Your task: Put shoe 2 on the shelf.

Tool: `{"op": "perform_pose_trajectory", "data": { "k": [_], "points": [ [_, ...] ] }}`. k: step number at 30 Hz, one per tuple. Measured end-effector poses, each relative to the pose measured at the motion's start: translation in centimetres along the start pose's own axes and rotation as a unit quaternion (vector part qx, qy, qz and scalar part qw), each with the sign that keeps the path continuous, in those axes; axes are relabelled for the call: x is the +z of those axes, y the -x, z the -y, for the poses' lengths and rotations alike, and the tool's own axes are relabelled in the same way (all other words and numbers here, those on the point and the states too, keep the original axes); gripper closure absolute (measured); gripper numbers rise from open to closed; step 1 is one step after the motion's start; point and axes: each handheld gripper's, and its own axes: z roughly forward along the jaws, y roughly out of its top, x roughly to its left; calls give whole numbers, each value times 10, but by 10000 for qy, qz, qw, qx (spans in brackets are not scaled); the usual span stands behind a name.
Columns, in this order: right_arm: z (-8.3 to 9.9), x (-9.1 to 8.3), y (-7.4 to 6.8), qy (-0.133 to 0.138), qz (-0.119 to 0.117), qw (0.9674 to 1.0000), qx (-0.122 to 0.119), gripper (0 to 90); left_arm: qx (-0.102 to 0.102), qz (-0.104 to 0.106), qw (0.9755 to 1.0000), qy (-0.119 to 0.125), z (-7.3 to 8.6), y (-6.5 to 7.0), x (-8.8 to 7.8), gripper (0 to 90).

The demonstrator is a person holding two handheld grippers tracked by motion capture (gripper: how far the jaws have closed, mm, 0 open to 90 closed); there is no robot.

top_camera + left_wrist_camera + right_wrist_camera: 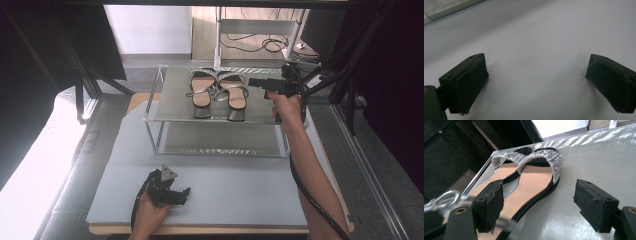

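A pair of black-soled, tan-lined sandals with sparkling silver straps (218, 93) stands side by side in the middle of the top shelf of a two-tier grey metal rack (170, 97), bare shelf surface on either flank. The right gripper (256, 82) hovers just right of the pair, jaws spread wide and holding nothing. The left gripper (181, 195) rests near the front edge of the pale blue-grey table mat (240, 190), jaws likewise spread over bare mat.

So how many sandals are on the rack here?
2, both side by side on the rack's top shelf: left sandal, right sandal nearest the right gripper. None visible on the lower shelf.
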Motion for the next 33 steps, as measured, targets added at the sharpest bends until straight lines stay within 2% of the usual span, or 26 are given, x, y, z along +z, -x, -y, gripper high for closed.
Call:
{"op": "perform_pose_trajectory", "data": {
  "k": [8, 11, 12, 14, 21, 31, 32, 33],
  "points": [
    [15, -25, -6, -15, -334, 9994, -123, 223, 3, -4, 10000, -4, 0, 0, 0, 36],
    [31, -40, -10, -70, -493, 9984, -259, 216, -17, 4, 10000, -10, 0, 0, 0, 36],
    [31, -40, -10, -70, -493, 9984, -259, 216, -6, -3, 10000, -11, 0, 0, 0, 36],
    [46, -48, -10, -145, -655, 9972, -332, 211, -9, 3, 10000, -13, 0, 0, 0, 35],
    [77, -63, -13, -249, -889, 9945, -490, 199, -6, 3, 10000, -9, 0, 0, 0, 35],
    [123, -83, -19, -295, -1009, 9895, -997, 193, -5, -2, 10000, 1, 0, 0, 0, 35],
    [123, -83, -19, -295, -1009, 9895, -997, 193, -5, 0, 10000, -1, 0, 0, 0, 35],
    [135, -83, -19, -337, -980, 9884, -1113, 192, -4, 0, 10000, 0, 0, 0, 0, 36]
  ]
}}
